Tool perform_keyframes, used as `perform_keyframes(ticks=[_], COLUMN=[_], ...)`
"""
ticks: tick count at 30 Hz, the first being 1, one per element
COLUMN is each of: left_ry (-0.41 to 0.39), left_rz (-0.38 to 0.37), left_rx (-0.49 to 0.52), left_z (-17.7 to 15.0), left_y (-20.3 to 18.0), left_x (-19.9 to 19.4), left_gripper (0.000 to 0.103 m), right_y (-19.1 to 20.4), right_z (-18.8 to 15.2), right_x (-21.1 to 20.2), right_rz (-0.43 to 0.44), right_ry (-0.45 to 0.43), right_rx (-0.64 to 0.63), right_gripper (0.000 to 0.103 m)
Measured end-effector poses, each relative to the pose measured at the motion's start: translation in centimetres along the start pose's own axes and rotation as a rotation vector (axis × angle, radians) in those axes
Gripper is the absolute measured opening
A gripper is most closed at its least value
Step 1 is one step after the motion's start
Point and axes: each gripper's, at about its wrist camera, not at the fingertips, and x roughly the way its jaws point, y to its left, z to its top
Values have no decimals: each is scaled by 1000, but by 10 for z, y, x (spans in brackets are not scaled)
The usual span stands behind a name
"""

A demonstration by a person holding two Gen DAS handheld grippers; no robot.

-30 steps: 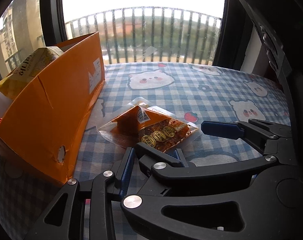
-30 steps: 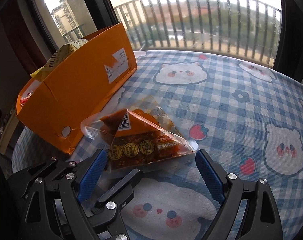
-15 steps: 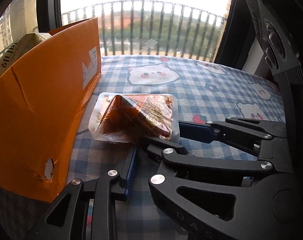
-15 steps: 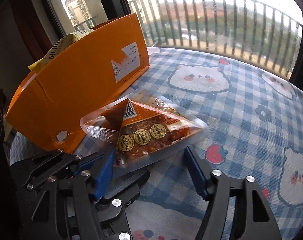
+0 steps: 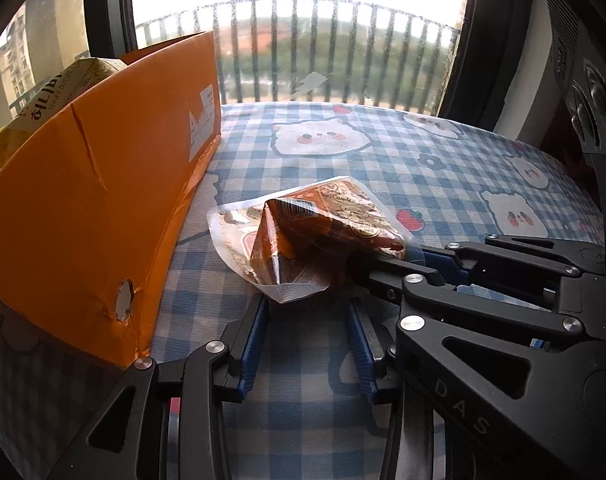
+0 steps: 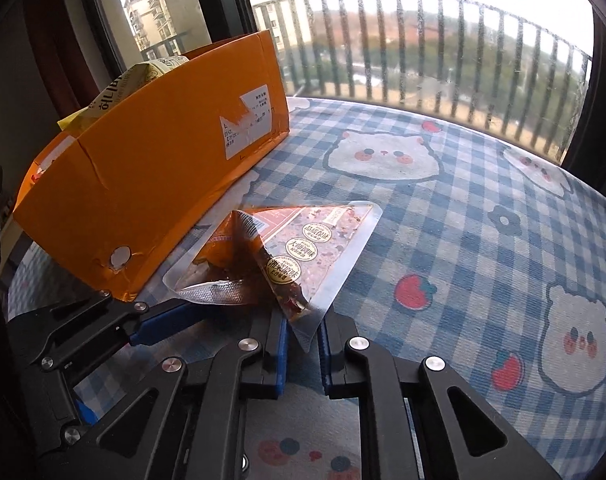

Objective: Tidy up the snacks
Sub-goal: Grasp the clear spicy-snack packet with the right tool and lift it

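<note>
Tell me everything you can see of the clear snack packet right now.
The snack packet is a clear, sealed plastic pouch of reddish-brown food with round gold labels and a barcode. Creased, it sits partly raised on the checked tablecloth beside the orange box. The right claw pinches its near corner; the left claw, opening, sits at its other edge.

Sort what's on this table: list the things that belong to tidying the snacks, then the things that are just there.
Part of the job:
- snack packet, pinched by the right tongs
- orange box
- yellow snack bag already in the box
- left tongs, opening, empty

Just there:
- checked tablecloth
- balcony railing
</note>
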Motion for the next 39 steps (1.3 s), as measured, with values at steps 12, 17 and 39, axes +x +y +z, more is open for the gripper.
perform_keyframes(ticks=[12,17,39], left_ry=[-24,-33,-6], left_rz=[-5,-22,-50], left_rx=[23,41,27], left_z=[-24,-32,-42], left_y=[-7,-13,-11], left_x=[-27,-41,-56], left_gripper=[44,39,62], right_y=[10,18,9], right_z=[-32,-41,-56], right_x=[-42,-54,-68], right_rz=[-32,-34,-87], right_ry=[-42,-52,-36], right_rx=[11,13,109], right_gripper=[12,11,79])
